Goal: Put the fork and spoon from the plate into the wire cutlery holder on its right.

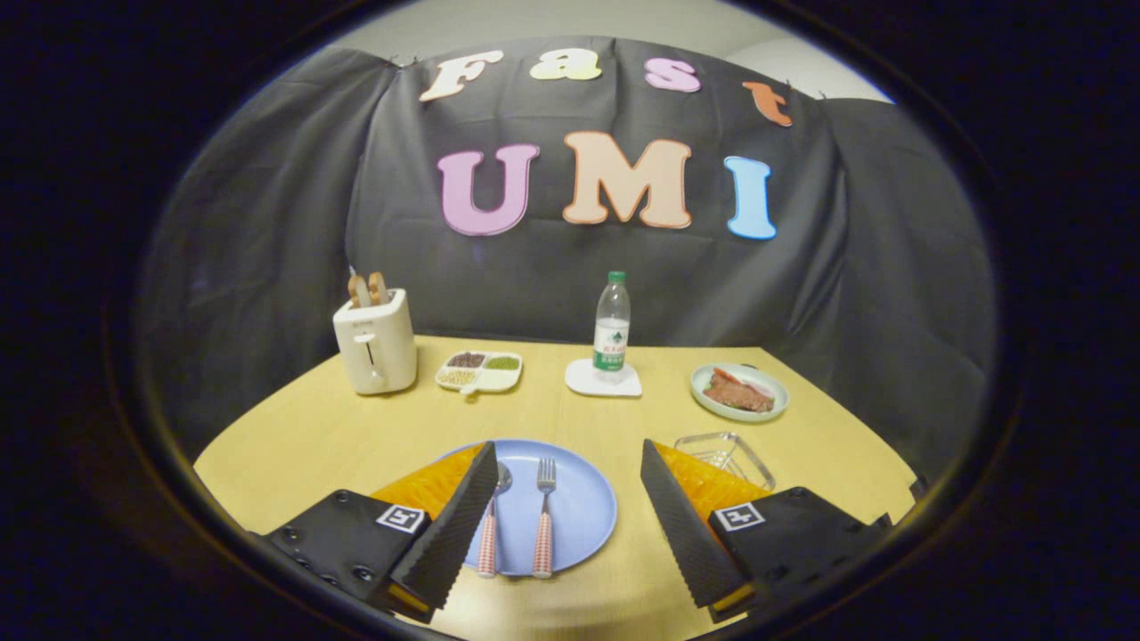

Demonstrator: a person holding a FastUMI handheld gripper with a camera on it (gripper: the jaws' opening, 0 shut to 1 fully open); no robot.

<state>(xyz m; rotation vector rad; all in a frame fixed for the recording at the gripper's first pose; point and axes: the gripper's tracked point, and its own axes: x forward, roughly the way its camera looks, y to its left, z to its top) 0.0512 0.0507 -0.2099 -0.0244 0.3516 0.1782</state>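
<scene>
Fork and spoon lay side by side on the plate between my gripper's wide-apart fingers; the holder sat just right.

A yellow wooden table stands before the draped black cloth wall.

The gripper hangs with fingers spread wide, nothing between them but the near round blue plate. The wire cutlery holder sits just right of the plate, partly behind the right finger. Bare yellow tabletop lies beyond — then a far row (white toaster, divided white dish, clear water bottle, pale plate of food) stands well apart.
</scene>
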